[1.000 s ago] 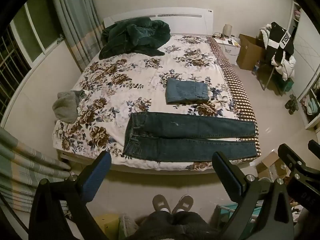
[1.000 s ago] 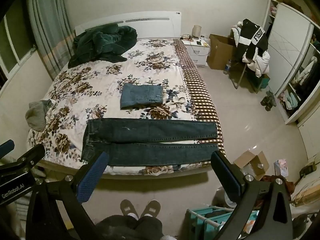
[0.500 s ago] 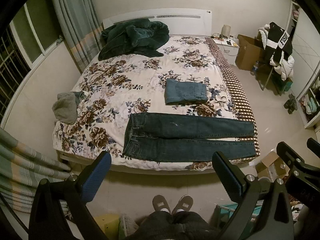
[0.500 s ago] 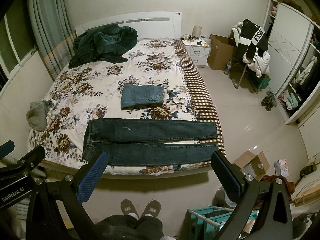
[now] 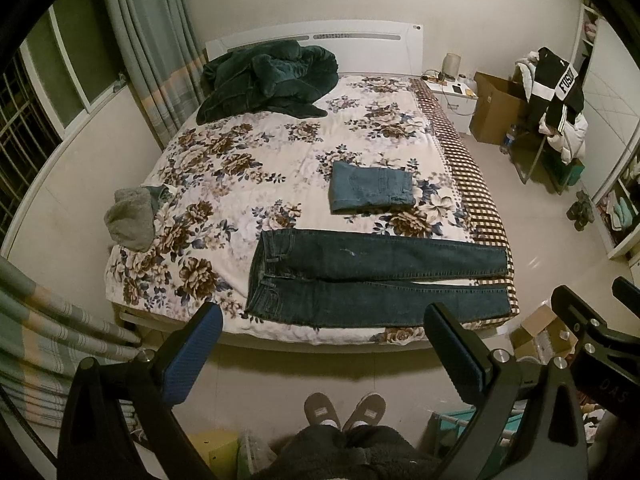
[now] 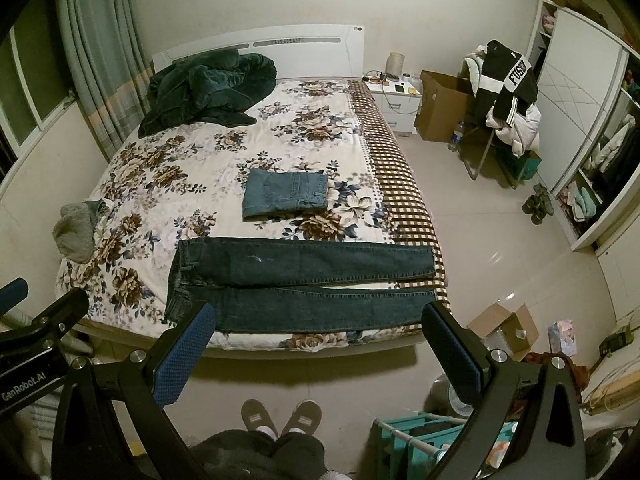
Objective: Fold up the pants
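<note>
- Dark denim pants [image 5: 376,280]: spread flat along the near edge of the bed [image 5: 240,152], waistband left, legs parallel, apparently ready for folding.
- Left gripper [image 5: 324,344], right gripper [image 6: 316,344]: fingers apart, empty, well short of the cloth.

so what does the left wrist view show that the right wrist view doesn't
Only the left wrist view shows the window grille and the striped curtain at lower left. Only the right wrist view shows the white wardrobe door and the pink tissue pack. Both share the bed, the dark jeans laid flat, the folded light jeans and the open left hand-held gripper and right hand-held gripper.
</note>
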{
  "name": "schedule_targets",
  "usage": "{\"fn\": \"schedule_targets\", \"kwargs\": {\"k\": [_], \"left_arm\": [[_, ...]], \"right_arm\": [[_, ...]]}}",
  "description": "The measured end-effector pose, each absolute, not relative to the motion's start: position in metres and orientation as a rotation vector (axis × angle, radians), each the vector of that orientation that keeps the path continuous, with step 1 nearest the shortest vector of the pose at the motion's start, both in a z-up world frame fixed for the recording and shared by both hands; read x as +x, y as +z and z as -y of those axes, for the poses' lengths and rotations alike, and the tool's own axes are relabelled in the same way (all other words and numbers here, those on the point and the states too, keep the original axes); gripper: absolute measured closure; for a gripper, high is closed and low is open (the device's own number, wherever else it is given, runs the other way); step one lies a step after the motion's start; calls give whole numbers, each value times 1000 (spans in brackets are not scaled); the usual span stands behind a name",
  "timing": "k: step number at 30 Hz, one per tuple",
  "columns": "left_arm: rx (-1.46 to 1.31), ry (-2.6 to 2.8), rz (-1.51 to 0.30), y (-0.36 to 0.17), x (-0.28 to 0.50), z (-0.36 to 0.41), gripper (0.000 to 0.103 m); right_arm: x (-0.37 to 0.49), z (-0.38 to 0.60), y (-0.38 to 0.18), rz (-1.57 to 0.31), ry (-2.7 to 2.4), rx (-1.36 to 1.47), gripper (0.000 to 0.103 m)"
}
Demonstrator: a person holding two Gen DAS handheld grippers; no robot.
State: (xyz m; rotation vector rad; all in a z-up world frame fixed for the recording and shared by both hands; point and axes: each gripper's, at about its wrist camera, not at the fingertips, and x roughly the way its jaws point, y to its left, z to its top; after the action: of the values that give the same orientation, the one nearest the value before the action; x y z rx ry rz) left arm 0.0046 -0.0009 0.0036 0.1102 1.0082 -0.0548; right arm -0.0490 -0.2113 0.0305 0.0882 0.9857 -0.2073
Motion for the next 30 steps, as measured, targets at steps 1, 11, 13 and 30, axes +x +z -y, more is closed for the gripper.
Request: {"fn": "schedule_targets", "kwargs": {"k": [1,11,13,30], "left_arm": [[109,-56,-1007,4,4,1,0],[107,-57,-1005,3,4,0,0],[109,-55,-1004,4,4,0,0],[105,-57,-1004,4,3,0,0]], "right_arm": [[-49,211,30,-987,-207,88,0],[-49,212,31,-986,-204,91,0],[-49,212,30,-986,-202,93,0],[-48,208,34,-987,-203,94,0]]}}
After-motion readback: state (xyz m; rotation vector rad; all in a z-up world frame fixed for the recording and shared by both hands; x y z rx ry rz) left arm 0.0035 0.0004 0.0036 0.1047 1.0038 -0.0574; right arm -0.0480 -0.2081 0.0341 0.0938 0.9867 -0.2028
